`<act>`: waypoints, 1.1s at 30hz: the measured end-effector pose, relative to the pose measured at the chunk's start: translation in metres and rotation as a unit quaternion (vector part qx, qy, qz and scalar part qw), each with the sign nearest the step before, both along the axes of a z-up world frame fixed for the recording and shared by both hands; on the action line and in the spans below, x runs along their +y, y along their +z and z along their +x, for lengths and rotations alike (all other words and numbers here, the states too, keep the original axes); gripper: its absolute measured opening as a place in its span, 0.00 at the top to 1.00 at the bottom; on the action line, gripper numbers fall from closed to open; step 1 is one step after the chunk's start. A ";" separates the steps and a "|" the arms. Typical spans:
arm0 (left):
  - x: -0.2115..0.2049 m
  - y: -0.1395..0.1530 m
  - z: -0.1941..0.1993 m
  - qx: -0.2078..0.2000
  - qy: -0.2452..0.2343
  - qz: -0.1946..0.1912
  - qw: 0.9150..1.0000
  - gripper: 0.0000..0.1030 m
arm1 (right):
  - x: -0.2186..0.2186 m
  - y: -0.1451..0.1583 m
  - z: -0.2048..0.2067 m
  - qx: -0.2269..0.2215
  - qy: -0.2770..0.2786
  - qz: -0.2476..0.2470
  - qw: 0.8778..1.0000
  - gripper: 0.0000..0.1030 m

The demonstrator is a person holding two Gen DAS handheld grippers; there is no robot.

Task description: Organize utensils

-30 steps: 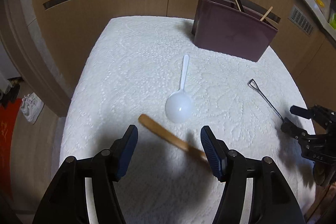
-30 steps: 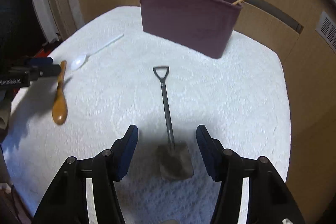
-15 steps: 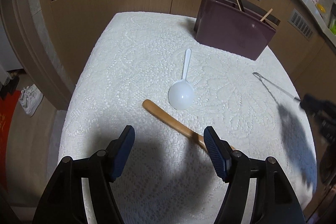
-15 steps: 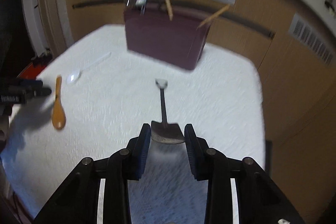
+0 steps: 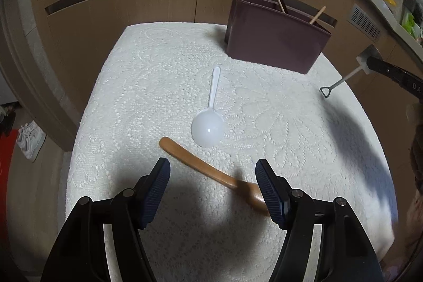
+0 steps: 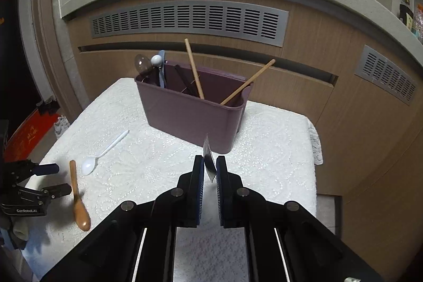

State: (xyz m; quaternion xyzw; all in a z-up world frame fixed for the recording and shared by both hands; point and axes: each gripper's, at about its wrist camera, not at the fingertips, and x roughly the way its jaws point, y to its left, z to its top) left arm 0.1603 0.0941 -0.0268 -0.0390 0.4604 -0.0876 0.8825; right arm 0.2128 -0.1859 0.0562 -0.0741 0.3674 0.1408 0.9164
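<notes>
2 spoons, a wooden spoon (image 5: pixel 211 171) and a white spoon (image 5: pixel 208 120), lie mid-table under the left gripper (image 5: pixel 212 185), its jaws apart. Right wrist: the right gripper (image 6: pixel 210 171) clamps the shovel-shaped utensil (image 6: pixel 208 163), lifted before the maroon caddy (image 6: pixel 193 112), already holding several utensils; insertion likely follows.

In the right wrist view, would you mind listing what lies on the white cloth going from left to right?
Left gripper → wooden spoon → white plastic spoon → purple utensil caddy.
</notes>
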 end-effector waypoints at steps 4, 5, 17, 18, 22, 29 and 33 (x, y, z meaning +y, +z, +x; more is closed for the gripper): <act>-0.001 0.002 0.015 -0.003 -0.015 -0.004 1.000 0.35 | 0.002 -0.007 0.002 0.008 0.002 -0.001 1.000 0.93; -0.001 0.001 0.021 -0.004 -0.021 -0.005 1.000 0.35 | 0.001 -0.007 0.002 0.010 0.000 0.000 1.000 0.93; 0.008 -0.019 0.020 0.063 -0.078 -0.028 0.995 0.35 | -0.006 -0.002 -0.002 0.016 -0.023 0.007 1.000 0.96; 0.007 -0.019 0.012 0.069 -0.083 -0.026 0.994 0.35 | -0.006 0.000 -0.002 0.014 -0.023 0.009 1.000 0.96; -0.002 -0.018 -0.026 0.085 -0.117 -0.019 0.989 0.34 | -0.003 0.007 -0.008 0.008 -0.024 0.014 1.000 0.96; -0.043 -0.013 -0.064 0.068 -0.177 0.026 0.982 0.34 | -0.006 -0.009 -0.032 0.036 -0.017 0.012 0.999 0.96; -0.061 -0.016 -0.043 0.057 -0.181 0.067 0.980 0.48 | -0.017 -0.026 -0.052 0.053 -0.021 -0.001 0.998 0.95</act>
